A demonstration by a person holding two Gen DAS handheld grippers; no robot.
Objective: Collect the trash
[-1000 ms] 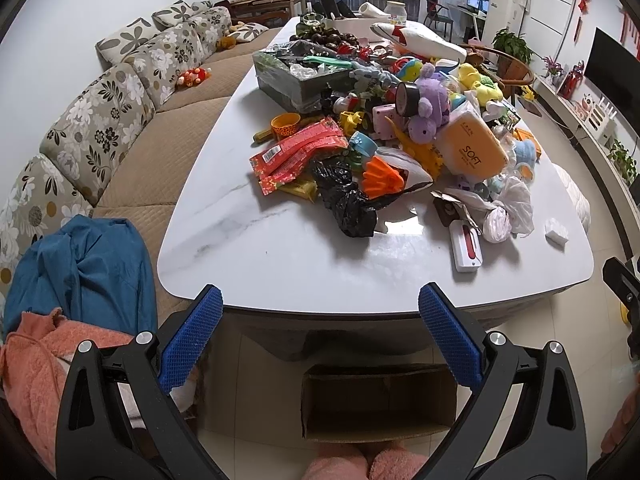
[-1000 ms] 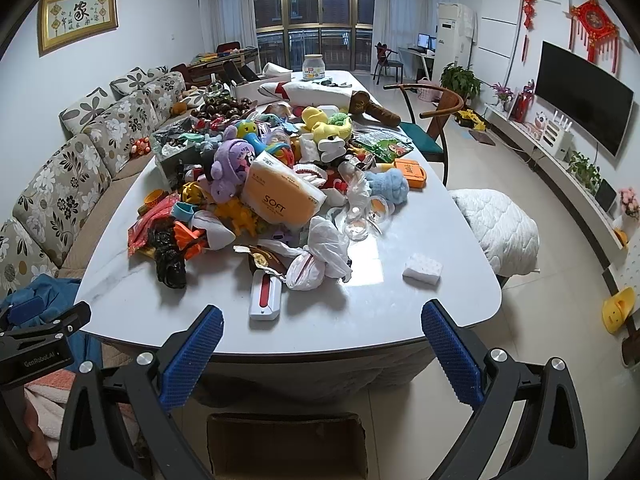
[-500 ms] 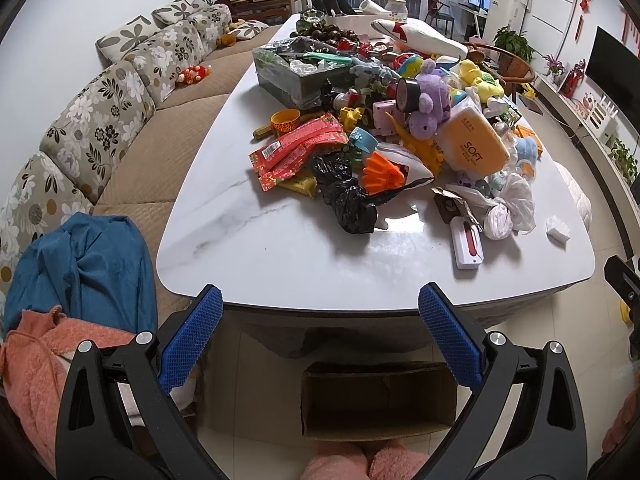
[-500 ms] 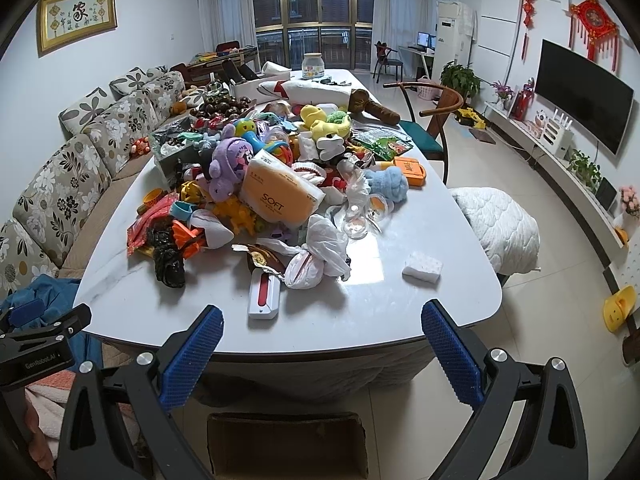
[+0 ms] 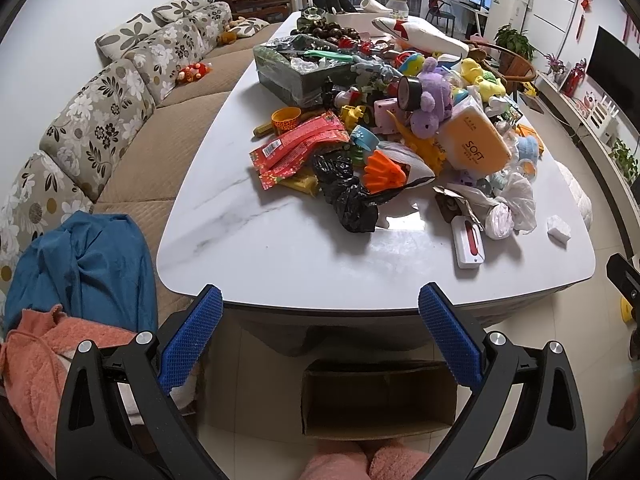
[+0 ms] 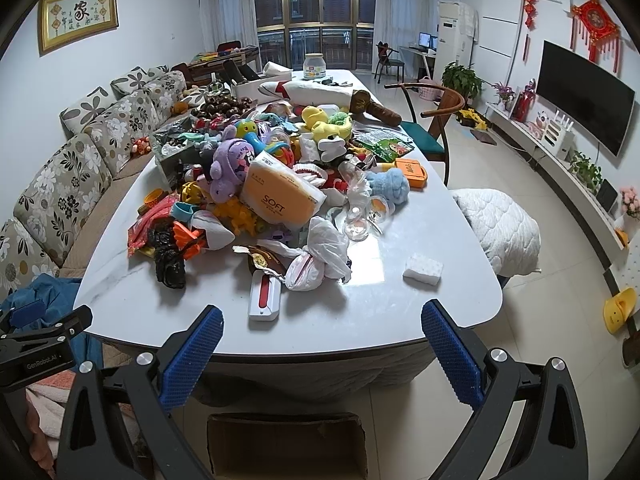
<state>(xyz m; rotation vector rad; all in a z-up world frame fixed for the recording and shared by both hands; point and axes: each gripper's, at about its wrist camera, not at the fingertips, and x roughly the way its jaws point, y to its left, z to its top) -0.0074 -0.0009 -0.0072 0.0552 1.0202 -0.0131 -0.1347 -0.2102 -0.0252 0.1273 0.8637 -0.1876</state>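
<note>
A white marble table (image 5: pixel 260 240) (image 6: pixel 380 312) holds a pile of toys and trash. Near its front lie a crumpled black plastic bag (image 5: pixel 348 196) (image 6: pixel 168 260), red snack wrappers (image 5: pixel 296 148), a white plastic bag (image 5: pixel 516 204) (image 6: pixel 324 256), a torn brown wrapper (image 5: pixel 450 200) and a white-and-red case (image 5: pixel 468 240) (image 6: pixel 264 294). An open cardboard box (image 5: pixel 380 396) (image 6: pixel 288 448) stands on the floor under the table's front edge. My left gripper (image 5: pixel 320 320) and right gripper (image 6: pixel 322 332) are both open and empty, short of the table edge above the box.
A sofa (image 5: pixel 132 128) with flowered cushions runs along the left; blue and pink cloths (image 5: pixel 80 264) lie on its near end. A white sponge (image 6: pixel 423 270) lies at the table's right. A wooden chair (image 6: pixel 432 120) and a white quilted stool (image 6: pixel 500 232) stand to the right.
Both grippers have drifted slightly forward and up toward the table; the pile sits a little lower in view. Nothing was grasped or moved.
</note>
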